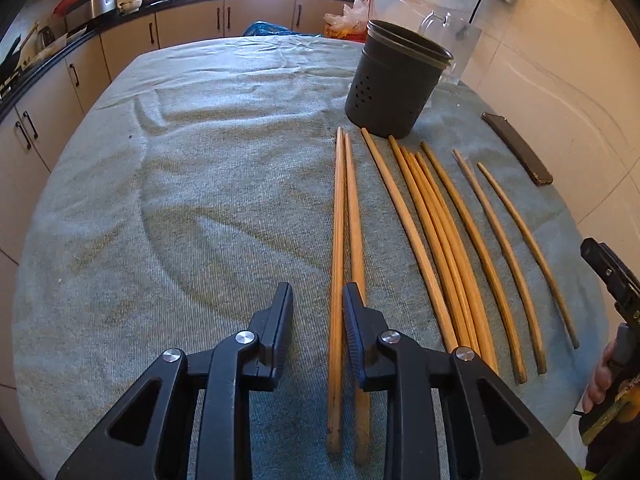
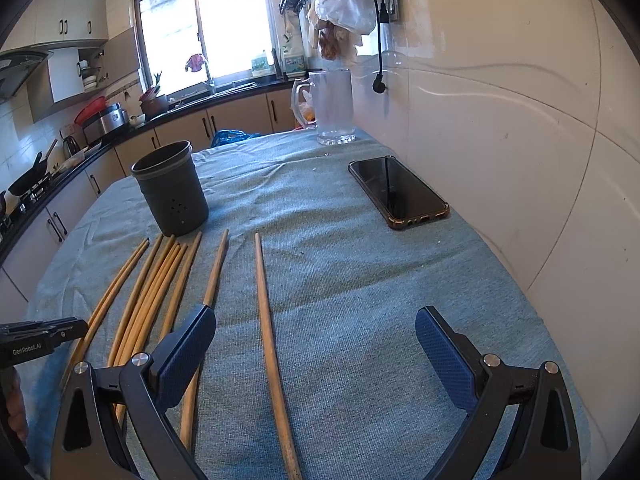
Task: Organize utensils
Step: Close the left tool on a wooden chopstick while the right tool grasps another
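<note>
Several wooden chopsticks [image 1: 436, 240] lie side by side on the blue-grey tablecloth [image 1: 200, 200], pointing toward a dark perforated utensil holder [image 1: 394, 84] that stands upright behind them. My left gripper [image 1: 317, 300] is open a little above the cloth, and the leftmost chopstick [image 1: 337, 264] lies between its fingers, not clamped. The right gripper [image 2: 316, 328] is wide open and empty, low over the cloth, with the rightmost chopstick [image 2: 269, 344] lying between its fingers. The holder [image 2: 172, 188] and the other chopsticks [image 2: 156, 292] show to its left.
A black phone [image 2: 398, 192] lies by the white wall on the right. A clear glass jug [image 2: 332, 108] stands at the table's far end. Kitchen counters and cabinets [image 1: 120, 36] run along the left and back.
</note>
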{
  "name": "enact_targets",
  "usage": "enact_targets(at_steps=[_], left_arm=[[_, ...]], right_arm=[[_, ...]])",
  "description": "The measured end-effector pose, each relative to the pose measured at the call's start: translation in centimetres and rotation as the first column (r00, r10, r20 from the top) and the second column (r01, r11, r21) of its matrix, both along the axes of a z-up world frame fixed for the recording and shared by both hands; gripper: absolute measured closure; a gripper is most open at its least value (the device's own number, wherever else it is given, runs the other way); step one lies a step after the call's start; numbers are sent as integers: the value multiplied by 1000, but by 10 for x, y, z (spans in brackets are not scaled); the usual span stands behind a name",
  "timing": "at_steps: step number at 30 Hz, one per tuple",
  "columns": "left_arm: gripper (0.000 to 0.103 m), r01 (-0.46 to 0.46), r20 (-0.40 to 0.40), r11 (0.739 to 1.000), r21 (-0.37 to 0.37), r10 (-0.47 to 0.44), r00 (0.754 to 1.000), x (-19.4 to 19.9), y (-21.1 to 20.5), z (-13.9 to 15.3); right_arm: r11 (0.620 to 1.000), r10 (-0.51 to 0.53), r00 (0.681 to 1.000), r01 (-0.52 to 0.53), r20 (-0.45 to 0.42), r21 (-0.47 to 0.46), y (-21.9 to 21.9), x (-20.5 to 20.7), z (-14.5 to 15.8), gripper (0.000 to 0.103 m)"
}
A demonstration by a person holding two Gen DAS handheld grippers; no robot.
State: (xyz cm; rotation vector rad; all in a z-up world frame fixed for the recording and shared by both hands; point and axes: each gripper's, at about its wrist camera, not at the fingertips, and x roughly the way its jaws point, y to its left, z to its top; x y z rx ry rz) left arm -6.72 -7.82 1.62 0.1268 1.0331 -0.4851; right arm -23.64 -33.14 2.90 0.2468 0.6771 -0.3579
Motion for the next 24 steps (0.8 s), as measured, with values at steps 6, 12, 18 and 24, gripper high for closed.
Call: enact_targets(at_steps=[6,12,18,24], left_arm=[[91,11,20,994,110,-13,1000,11,-21,0],[96,-81,-75,996,22,83,994,22,-6,2],[96,-192,-193,981,-34,182,964,13,27,4],[96,-179,-174,984,7,177,969,14,30,7]], right_arm=[[999,51,998,-50,-47,14,-6,13,-1,1],[985,174,968,-169,-182,43,-13,57,-11,20],[966,258,915,-251,-310,63,-9,87,-36,55],[961,276,904,-265,-325,79,-11,94,-36,60]])
